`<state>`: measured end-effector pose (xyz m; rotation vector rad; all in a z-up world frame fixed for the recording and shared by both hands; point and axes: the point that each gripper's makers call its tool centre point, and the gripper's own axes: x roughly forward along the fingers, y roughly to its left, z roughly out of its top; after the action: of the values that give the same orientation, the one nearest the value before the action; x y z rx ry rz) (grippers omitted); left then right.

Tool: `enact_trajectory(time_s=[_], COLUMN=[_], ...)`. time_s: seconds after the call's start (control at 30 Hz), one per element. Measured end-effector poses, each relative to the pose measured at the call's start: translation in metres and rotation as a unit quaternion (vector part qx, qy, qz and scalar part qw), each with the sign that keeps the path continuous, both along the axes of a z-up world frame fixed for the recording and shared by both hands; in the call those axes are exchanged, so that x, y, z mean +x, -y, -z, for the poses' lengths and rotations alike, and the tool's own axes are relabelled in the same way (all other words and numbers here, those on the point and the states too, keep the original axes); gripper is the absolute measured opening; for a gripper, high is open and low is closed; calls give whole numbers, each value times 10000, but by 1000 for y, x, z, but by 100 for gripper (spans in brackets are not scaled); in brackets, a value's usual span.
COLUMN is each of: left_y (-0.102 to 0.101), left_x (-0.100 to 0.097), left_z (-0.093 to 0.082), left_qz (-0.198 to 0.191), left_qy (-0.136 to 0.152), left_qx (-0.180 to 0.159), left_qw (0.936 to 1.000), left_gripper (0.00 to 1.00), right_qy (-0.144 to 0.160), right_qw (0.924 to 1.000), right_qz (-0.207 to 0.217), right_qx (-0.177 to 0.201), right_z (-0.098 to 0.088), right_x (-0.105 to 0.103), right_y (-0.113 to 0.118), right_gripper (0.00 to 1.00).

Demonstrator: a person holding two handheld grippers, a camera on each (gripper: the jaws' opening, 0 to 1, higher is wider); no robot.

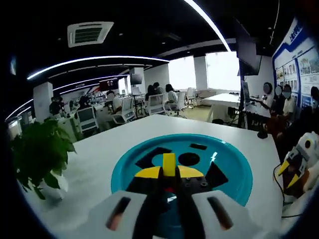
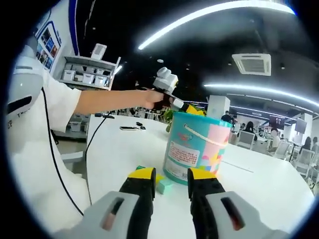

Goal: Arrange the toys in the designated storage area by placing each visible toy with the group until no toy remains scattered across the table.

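**Left claw clamped on yellow piece over teal lid; right claw parted before toy bucket**

Left claw (image 1: 169, 174): jaws together, clamped on a small yellow block (image 1: 169, 163) that stands upright between the tips. The claw is held directly above a round teal lid (image 1: 229, 164) pierced with shape cut-outs: a circle, a rectangle, a triangle and others. In the right gripper view this same claw (image 2: 174, 102) is seen held by a person's hand (image 2: 149, 98) above the open top of the bucket, with yellow showing at its tip.

Right claw (image 2: 172, 181): jaws apart, nothing between them, yellow-tipped, low over the white surface (image 2: 259, 184).

Task items: the teal and pink toy bucket (image 2: 197, 154), with a white handle and a printed label, stands upright on the surface just ahead of the right claw. A pale green block (image 2: 164, 186) lies on the surface touching or just beside the bucket's base, between the right claw's tips and the bucket. A further small green piece (image 2: 140, 168) shows beside the left jaw tip.

Surroundings: a potted plant (image 1: 40, 154) stands near one edge of the surface. A dark phone-like item (image 2: 128, 128) lies toward the far edge. The person's white sleeve (image 2: 50, 107) shows at the side.
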<state>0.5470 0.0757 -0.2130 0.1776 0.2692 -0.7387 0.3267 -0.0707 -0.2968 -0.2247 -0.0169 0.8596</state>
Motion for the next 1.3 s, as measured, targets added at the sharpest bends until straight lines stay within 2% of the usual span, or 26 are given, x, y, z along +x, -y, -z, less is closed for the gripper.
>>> enact_trajectory(time_s=[0.13, 0.43, 0.53, 0.73, 0.77, 0.83, 0.93, 1.0, 1.03, 1.1, 1.17, 1.27, 1.3], left_y=[1, -6, -4, -2, -2, -2, -6, -9, -10, -8, -11, -12, -14], left_x=[0, -6, -3, -8, -9, -16, -12, -10, -10, -10, -11, -14, -15], left_z=[0, 4, 2, 4, 3, 6, 9, 7, 5, -8, -15, -22, -20], left_qz=[-22, -44, -4, 1, 17, 91, 117, 75, 49, 66, -22, 17, 56], left_qy=[226, 144, 39, -294, -342, -617, -666, -604, -543, -397, -368, -189, -105], left_qx=[399, 633, 417, 770, 767, 669, 614, 602, 612, 293, 217, 291, 517], left_qw=[9989, 9979, 9991, 9966, 9965, 9958, 9958, 9963, 9966, 9988, 9991, 9994, 9986], left_gripper=[10, 10, 10, 10, 10, 10, 12, 18, 18, 9, 5, 0, 0], right_qy=[-23, -112, -134, -142, -156, -169, -184, -178, -179, -189, -195, -190, -186], right_qw=[10000, 9999, 9999, 9999, 9999, 9999, 9998, 9998, 9998, 9998, 9998, 9998, 9998], right_qz=[40, 91, 83, -8, -3, 18, 39, 31, 32, 49, 51, 29, 24], right_qx=[-15, 39, 11, -5, -14, -4, 49, 38, 34, 23, 25, 19, 14], right_z=[4, 8, 10, 12, 14, 15, 15, 15, 15, 16, 16, 15, 15], right_x=[-1, 5, 6, 3, 3, 5, 4, 3, 3, 4, 4, 4, 4], right_y=[3, 7, 5, 1, 2, 3, 5, 5, 5, 6, 7, 5, 5], right_gripper=[26, 25, 25, 25, 25, 25, 25, 25, 25, 25, 25, 25, 25])
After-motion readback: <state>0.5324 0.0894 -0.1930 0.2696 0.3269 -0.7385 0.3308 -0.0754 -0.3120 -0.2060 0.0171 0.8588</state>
